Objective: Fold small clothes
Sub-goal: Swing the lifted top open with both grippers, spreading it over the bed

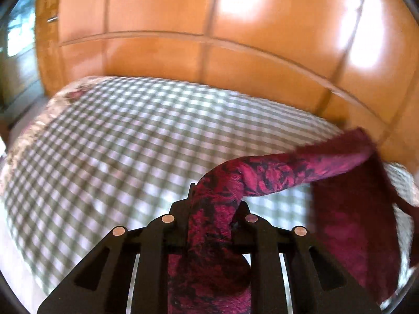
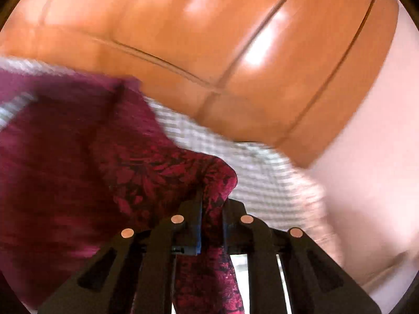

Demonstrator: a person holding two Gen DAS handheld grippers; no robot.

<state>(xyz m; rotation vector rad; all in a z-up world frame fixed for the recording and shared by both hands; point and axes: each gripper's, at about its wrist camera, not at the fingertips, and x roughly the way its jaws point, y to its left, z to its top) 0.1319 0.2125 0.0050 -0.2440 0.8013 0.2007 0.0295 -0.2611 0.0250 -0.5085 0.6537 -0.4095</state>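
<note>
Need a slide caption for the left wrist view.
Left tongs shut on crimson patterned garment, lifted above checkered bedspread.

The left hand-held gripper (image 1: pixel 212 204) clamps a maroon patterned garment (image 1: pixel 275 172) above a checked bedspread (image 1: pixel 117 144).

We see a soft woven cloth garment (image 1: pixel 275 175), crimson with a dark matt pattern, over a checked cotton-like bedcover (image 1: pixel 117 141); behind stands a glossy, smooth orange-brown wooden wardrobe (image 1: pixel 183 26); the left gripper (image 1: pixel 209 209) looks matt black plastic
</note>
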